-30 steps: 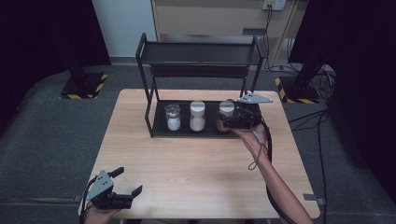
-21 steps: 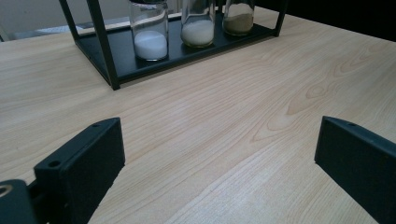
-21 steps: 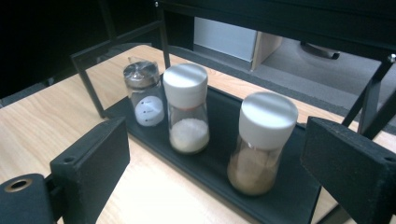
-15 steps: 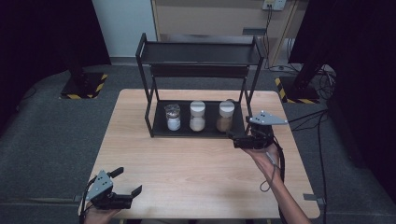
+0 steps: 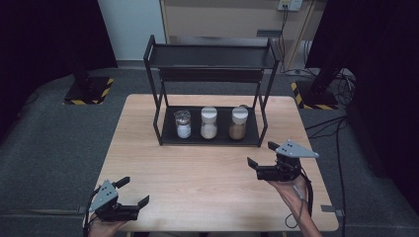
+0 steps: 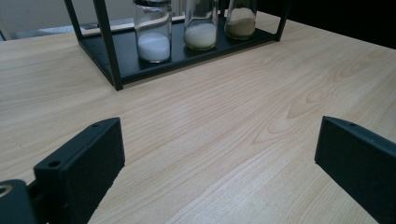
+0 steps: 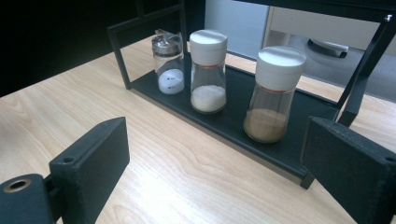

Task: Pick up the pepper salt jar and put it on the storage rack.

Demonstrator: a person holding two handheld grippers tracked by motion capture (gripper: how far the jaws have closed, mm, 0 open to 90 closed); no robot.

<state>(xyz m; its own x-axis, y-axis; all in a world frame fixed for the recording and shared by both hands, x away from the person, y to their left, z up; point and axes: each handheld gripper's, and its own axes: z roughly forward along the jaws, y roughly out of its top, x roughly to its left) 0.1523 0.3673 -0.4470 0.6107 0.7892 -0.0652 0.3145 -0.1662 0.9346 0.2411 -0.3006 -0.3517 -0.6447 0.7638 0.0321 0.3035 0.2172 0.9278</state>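
The left tool (image 5: pixel 132 196) is being held by a hand (image 5: pixel 101 228) at the near left corner of the counter (image 5: pixel 207 177). Its jaws are being kept wide apart, with nothing between them; in the left gripper view, bare wood is being shown in the gap between the two black jaws.

The right tool (image 5: pixel 260 154) is being held by the other hand (image 5: pixel 291 190) over the right part of the counter, near the front right foot of the rack (image 5: pixel 210 54) but apart from it. Its jaws have just been opening and are being held wide, with nothing between them. A cable (image 5: pixel 302 197) is being trailed from it along the forearm. In the right gripper view the jaws are being pointed toward the rack's lower tray (image 7: pixel 233 116), and no jar is being touched.

Farther back, at the middle of the counter, the rack is being seen standing upright, with a top shelf and a lower tray. Three jars are being carried in a row on the tray, close together but apart. The brown jar (image 5: pixel 238 123), the nearest one to the right tool, is being seen at the right end, capped in white and part filled with brown powder. The middle jar (image 5: pixel 209 123), also white-capped, is being seen holding white grains. The left jar (image 5: pixel 183 124), smaller and with a metal-looking top, is being seen holding white powder.
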